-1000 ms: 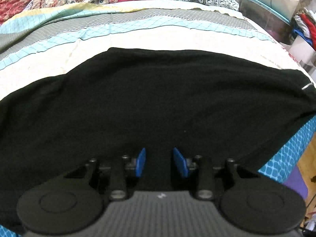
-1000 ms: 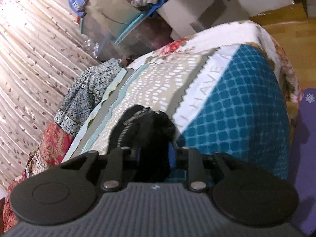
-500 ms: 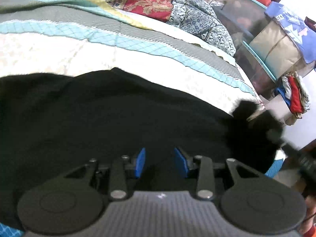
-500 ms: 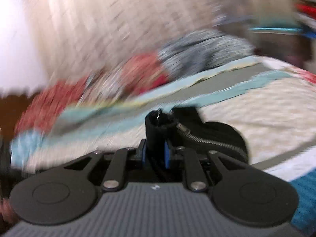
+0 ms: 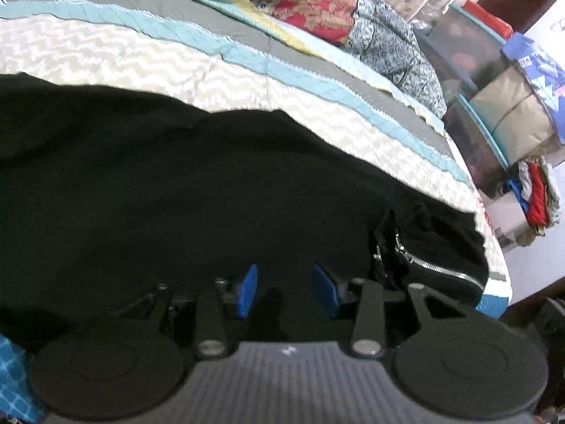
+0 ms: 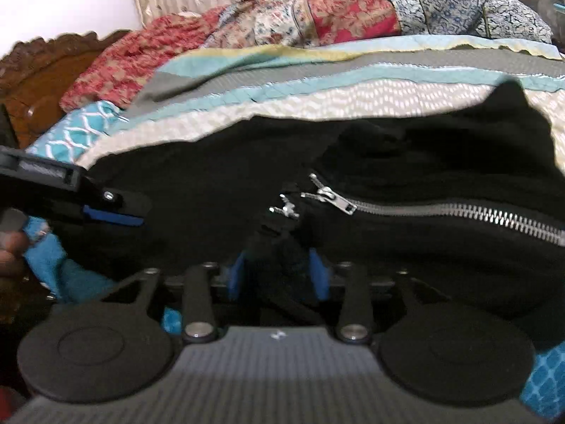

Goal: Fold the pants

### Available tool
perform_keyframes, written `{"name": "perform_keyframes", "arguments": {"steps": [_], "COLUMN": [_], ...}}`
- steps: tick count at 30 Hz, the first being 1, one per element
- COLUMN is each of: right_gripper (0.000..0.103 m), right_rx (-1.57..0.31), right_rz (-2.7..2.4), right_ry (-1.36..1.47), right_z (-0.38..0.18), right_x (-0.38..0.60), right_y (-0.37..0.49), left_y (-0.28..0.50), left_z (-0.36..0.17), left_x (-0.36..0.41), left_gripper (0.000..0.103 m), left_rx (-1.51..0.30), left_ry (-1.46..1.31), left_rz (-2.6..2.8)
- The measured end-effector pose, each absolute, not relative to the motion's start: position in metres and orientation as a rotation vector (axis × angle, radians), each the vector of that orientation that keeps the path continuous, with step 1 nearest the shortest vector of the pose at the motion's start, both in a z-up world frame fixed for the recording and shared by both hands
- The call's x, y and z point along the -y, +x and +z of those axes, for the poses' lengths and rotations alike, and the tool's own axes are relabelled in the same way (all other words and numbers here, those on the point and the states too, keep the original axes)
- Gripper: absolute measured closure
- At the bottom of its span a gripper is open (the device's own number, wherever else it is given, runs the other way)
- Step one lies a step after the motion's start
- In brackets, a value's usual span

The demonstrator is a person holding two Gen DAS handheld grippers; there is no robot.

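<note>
Moved since a second ago: your right claw (image 6: 279,277) has swung from the far corner of the bed back over the black pants (image 5: 183,190), carrying the zipper end with it, so that end is now lying doubled on top of the rest of the fabric.
Right claw: you are holding it at the lower centre of the right wrist view, its blue pads (image 6: 319,272) part-way apart with a bunch of black cloth sitting between them; the pads are touching that bunch on both sides, so it is pinching the pants.
Left claw: your left claw (image 5: 286,296) is sitting low in the left wrist view with its blue pads (image 5: 247,295) spread; whether fabric is caught between them is hard to tell against the black cloth.
Pants: they are spreading across the middle of both views, lying on the bed's quilt (image 5: 148,60).
Zipper: the silver zipper (image 6: 441,212) is running from mid-frame toward the right edge in the right wrist view, its pull lying just above your right claw; in the left wrist view it is showing at the lower right.
Background: patchwork pillows (image 6: 317,21) are lying along the top of the right wrist view.
</note>
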State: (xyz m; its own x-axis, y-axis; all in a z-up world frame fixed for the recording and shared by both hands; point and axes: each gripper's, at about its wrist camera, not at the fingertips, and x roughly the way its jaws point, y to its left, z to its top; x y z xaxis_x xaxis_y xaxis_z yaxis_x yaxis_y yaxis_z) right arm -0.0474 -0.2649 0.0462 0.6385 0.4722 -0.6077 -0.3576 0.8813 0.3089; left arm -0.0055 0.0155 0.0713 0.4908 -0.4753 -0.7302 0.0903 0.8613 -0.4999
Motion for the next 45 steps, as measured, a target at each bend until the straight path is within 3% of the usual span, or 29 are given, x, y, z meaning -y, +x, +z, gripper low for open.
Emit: {"name": "perform_keyframes", "arguments": {"steps": [6,7,9,12,13,14,15,16,19,22,24,27,31,37,42,45], "right_gripper": [0.057,0.055,0.052,0.052,0.053,0.064,0.078,0.086,0.087,0.087,0.086,0.077,0.060,0.061,0.063,0.064], "right_rx": [-0.541,-0.540,-0.558,-0.625,-0.648,-0.680,-0.708,-0.720,-0.693,-0.613,-0.637,-0.671,-0.589,-0.512,-0.752,-0.749], "right_rz": [0.255,0.203,0.128,0.150,0.164,0.179,0.182,0.164,0.146,0.187,0.151,0.097,0.064,0.216,0.200,0.183], "right_ry": [0.284,0.308,0.357,0.453,0.482,0.495,0.485,0.452,0.434,0.468,0.430,0.287,0.333,0.328,0.229,0.262], "right_z": [0.085,0.084,0.080,0.065,0.059,0.053,0.047,0.046,0.054,0.058,0.043,0.020,0.048,0.083,0.030,0.025], "right_x": [0.349,0.366,0.392,0.411,0.413,0.411,0.408,0.405,0.399,0.398,0.389,0.372,0.379,0.361,0.329,0.332], "right_y": [-0.059,-0.054,-0.041,-0.024,-0.018,-0.010,-0.001,0.007,0.023,0.027,0.034,0.039,0.014,-0.019,-0.005,-0.005], "left_y": [0.018,0.024,0.034,0.049,0.051,0.053,0.055,0.055,0.055,0.052,0.059,0.060,0.056,0.043,0.014,-0.011], "left_z": [0.088,0.090,0.090,0.076,0.069,0.059,0.052,0.047,0.058,0.073,0.062,0.043,0.051,0.068,0.082,0.094], "left_x": [0.017,0.034,0.070,0.119,0.133,0.148,0.158,0.166,0.156,0.144,0.147,0.156,0.149,0.100,0.038,-0.010], "left_gripper": [0.063,0.060,0.043,0.037,0.038,0.052,0.075,0.078,0.096,0.096,0.095,0.089,0.083,0.080,0.080,0.079], "left_rx": [-0.974,-0.970,-0.974,-1.018,-1.032,-1.048,-1.060,-1.049,-0.965,-0.859,-0.909,-0.936,-0.936,-0.935,-0.906,-0.886], "left_ry": [-0.357,-0.347,-0.317,-0.253,-0.218,-0.166,-0.124,-0.071,-0.118,-0.144,-0.133,-0.093,-0.100,-0.270,-0.357,-0.387], "left_rz": [-0.464,-0.513,-0.596,-0.705,-0.713,-0.703,-0.680,-0.637,-0.594,-0.530,-0.511,-0.479,-0.483,-0.503,-0.481,-0.424]}}
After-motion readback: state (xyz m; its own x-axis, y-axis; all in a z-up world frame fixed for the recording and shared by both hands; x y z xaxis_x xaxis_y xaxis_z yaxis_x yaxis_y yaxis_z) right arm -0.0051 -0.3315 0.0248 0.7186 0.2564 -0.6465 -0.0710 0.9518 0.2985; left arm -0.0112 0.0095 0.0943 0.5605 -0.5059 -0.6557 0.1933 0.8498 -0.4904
